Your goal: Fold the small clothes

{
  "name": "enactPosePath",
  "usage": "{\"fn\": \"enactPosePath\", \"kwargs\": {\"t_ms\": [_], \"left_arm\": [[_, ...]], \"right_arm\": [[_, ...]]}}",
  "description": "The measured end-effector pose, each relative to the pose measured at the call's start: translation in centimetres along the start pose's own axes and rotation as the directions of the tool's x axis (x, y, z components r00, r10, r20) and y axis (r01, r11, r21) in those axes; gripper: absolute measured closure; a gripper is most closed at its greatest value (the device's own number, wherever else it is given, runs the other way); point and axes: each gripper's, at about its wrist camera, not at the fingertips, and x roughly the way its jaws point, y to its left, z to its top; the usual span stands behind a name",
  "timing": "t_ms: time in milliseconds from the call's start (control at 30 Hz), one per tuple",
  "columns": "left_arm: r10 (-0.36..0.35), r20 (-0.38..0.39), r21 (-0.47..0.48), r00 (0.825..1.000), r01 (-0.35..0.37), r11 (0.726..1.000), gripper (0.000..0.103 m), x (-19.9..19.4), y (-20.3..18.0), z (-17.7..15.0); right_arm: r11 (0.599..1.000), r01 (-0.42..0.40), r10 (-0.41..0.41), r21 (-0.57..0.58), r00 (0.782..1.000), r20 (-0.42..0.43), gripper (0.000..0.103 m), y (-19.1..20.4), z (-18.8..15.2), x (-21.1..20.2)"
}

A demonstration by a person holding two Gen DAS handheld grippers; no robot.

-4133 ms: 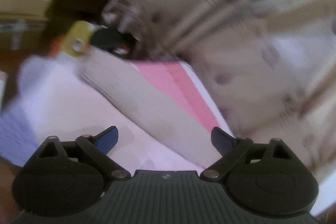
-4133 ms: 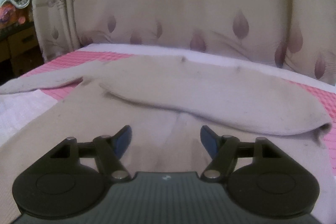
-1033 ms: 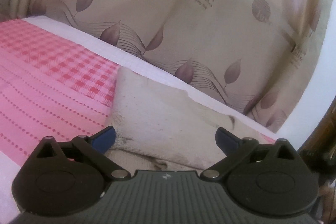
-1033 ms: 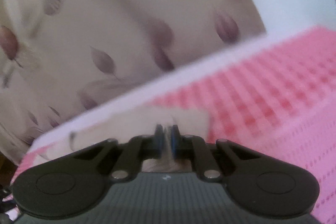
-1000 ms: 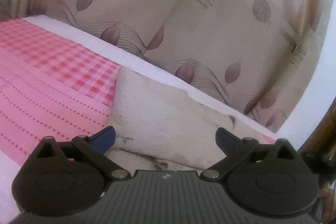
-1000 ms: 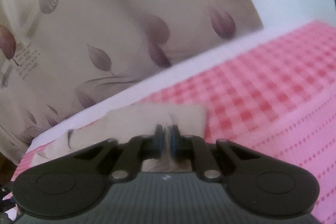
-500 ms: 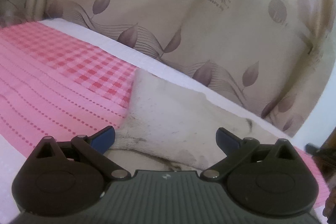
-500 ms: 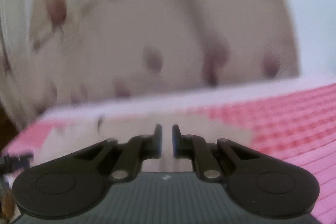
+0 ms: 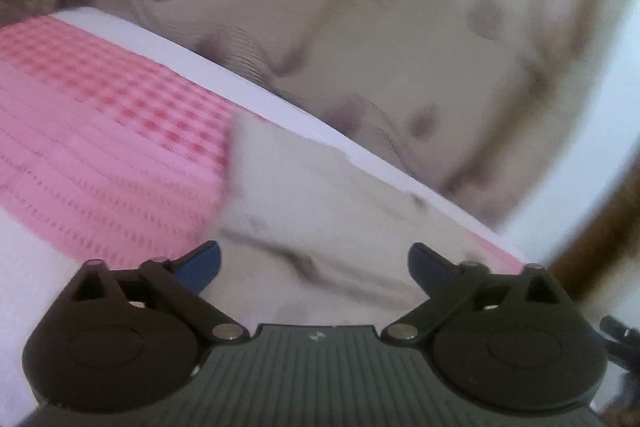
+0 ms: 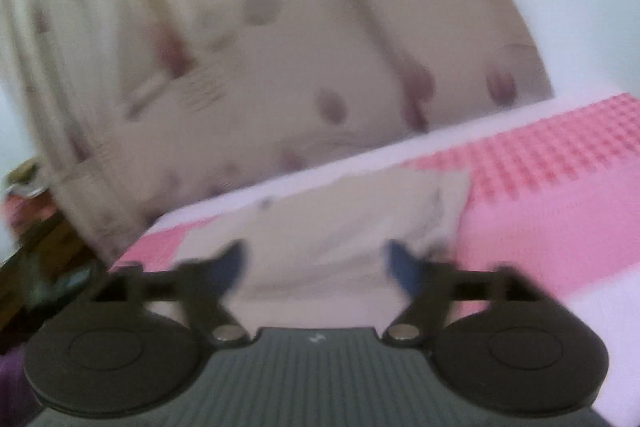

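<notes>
2 grippers: both over the same folded garment, neither holding anything.
Left gripper (image 9: 314, 263): fingers spread wide, blue pads clear of the cloth, nothing between them.
Right gripper (image 10: 316, 263): fingers parted and empty; view motion-blurred, so contact with the cloth cannot be told.
Garment (image 9: 304, 195): 1 beige knit piece, folded into a compact block, lying on the pink checked cloth (image 9: 100, 115) near its far white edge, just in front of the leaf-print curtain (image 9: 360, 47).
Garment, right view (image 10: 340, 223): same block, a loose wrinkled corner toward the pink side.
Step in hand: judged as the release after a fold, with the piece set down flat.
Progress: judged near complete for this item.
Next move: likely calls for smoothing the wrinkled corner or 1 more fold, gripping an edge rather than the middle.
</notes>
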Motion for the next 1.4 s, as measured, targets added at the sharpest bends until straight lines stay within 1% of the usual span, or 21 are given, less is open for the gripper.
{"fn": "enactPosePath", "kwargs": {"t_ms": [67, 167, 233, 333, 400, 533, 567, 633, 667, 700, 767, 833, 900, 967, 1067, 1167, 1200, 1233, 1300, 1367, 1400], "left_arm": [[-0.003, -0.049, 0.025, 0.999, 0.005, 1.0, 0.003, -3.0, 0.5, -0.7], [-0.012, -0.092, 0.027, 0.996, 0.014, 1.0, 0.003, -6.5, 1.4, -2.4], [-0.031, -0.132, 0.017, 0.991, 0.034, 0.999, 0.003, -8.5, 2.2, -3.8], [-0.053, -0.221, 0.014, 0.974, 0.057, 0.998, 0.003, -10.2, 2.8, -6.6], [-0.069, -0.191, 0.028, 0.979, 0.076, 0.997, 0.003, -11.5, 2.9, -8.0], [-0.099, -0.174, 0.029, 0.98, 0.106, 0.994, 0.003, -13.1, 2.6, -10.0], [-0.11, -0.17, 0.028, 0.979, 0.117, 0.993, 0.003, -13.4, 2.6, -10.4], [-0.118, -0.162, 0.045, 0.98, 0.126, 0.991, 0.007, -13.6, 2.5, -10.7], [-0.119, -0.155, 0.046, 0.981, 0.128, 0.991, 0.008, -13.8, 2.6, -11.0], [-0.123, -0.15, 0.035, 0.981, 0.129, 0.991, 0.012, -14.0, 2.8, -11.1], [-0.136, -0.147, 0.002, 0.98, 0.138, 0.99, 0.022, -14.4, 3.0, -11.4], [-0.158, -0.162, -0.056, 0.974, 0.151, 0.987, 0.049, -14.6, 3.5, -11.6], [-0.195, -0.18, -0.115, 0.964, 0.176, 0.978, 0.055, -14.7, 4.2, -11.8], [-0.227, -0.181, -0.167, 0.957, 0.197, 0.966, 0.052, -14.7, 5.0, -11.9], [-0.243, -0.187, -0.167, 0.952, 0.213, 0.963, 0.046, -14.6, 5.0, -11.6], [-0.242, -0.205, -0.133, 0.948, 0.218, 0.967, 0.024, -14.9, 4.5, -11.3], [-0.251, -0.215, -0.124, 0.944, 0.228, 0.966, 0.009, -14.8, 4.3, -11.3], [-0.259, -0.22, -0.124, 0.941, 0.236, 0.964, 0.003, -14.7, 4.1, -11.3], [-0.253, -0.22, -0.11, 0.942, 0.233, 0.966, 0.001, -14.4, 3.6, -11.3], [-0.233, -0.217, -0.058, 0.948, 0.226, 0.972, 0.004, -14.2, 2.6, -11.3], [-0.223, -0.218, -0.038, 0.95, 0.22, 0.975, 0.013, -14.0, 2.4, -11.3]], "right_arm": [[0.999, 0.004, -0.004, -0.043, 1.0, -0.02, 0.01, 0.4, -2.8, -3.6], [0.986, 0.121, -0.13, -0.116, 0.989, -0.066, 0.01, 0.4, -7.0, -6.9], [0.984, 0.147, -0.156, -0.097, 0.983, -0.091, 0.01, -0.4, -9.5, -8.4], [0.987, 0.158, -0.161, -0.033, 0.982, -0.1, 0.01, -1.0, -11.8, -9.7], [0.985, 0.166, -0.169, -0.043, 0.981, -0.092, 0.011, -0.4, -12.9, -10.2], [0.987, 0.149, -0.154, -0.053, 0.983, -0.098, 0.012, 0.6, -13.6, -10.5], [0.988, 0.145, -0.15, -0.054, 0.983, -0.102, 0.015, 0.7, -13.7, -10.3], [0.989, 0.138, -0.143, -0.053, 0.985, -0.101, 0.038, 1.0, -13.8, -10.1], [0.991, 0.127, -0.131, -0.038, 0.985, -0.109, 0.058, 1.0, -13.7, -10.0], [0.991, 0.13, -0.131, -0.02, 0.985, -0.115, 0.064, 0.9, -13.7, -9.8], [0.991, 0.13, -0.127, 0.015, 0.986, -0.108, 0.072, 0.5, -13.7, -9.6], [0.99, 0.114, -0.106, 0.085, 0.989, -0.101, 0.072, -0.2, -13.8, -9.7], [0.987, 0.083, -0.07, 0.138, 0.993, -0.1, 0.075, -0.7, -13.9, -9.8], [0.985, 0.07, -0.053, 0.159, 0.993, -0.104, 0.075, -0.8, -13.8, -9.7], [0.984, 0.057, -0.038, 0.171, 0.993, -0.114, 0.075, -1.1, -13.6, -9.5], [0.974, 0.034, -0.008, 0.222, 0.993, -0.116, 0.07, -1.7, -13.5, -9.6], [0.975, 0.027, -0.002, 0.222, 0.993, -0.115, 0.065, -1.7, -13.6, -9.7], [0.975, 0.021, 0.004, 0.22, 0.994, -0.112, 0.064, -1.7, -13.7, -9.7], [0.973, 0.011, 0.014, 0.231, 0.994, -0.105, 0.061, -1.7, -13.7, -9.5], [0.969, 0.008, 0.017, 0.247, 0.995, -0.1, 0.061, -1.8, -13.6, -9.3], [0.968, 0.008, 0.016, 0.25, 0.995, -0.096, 0.061, -1.9, -13.6, -9.1]]}}
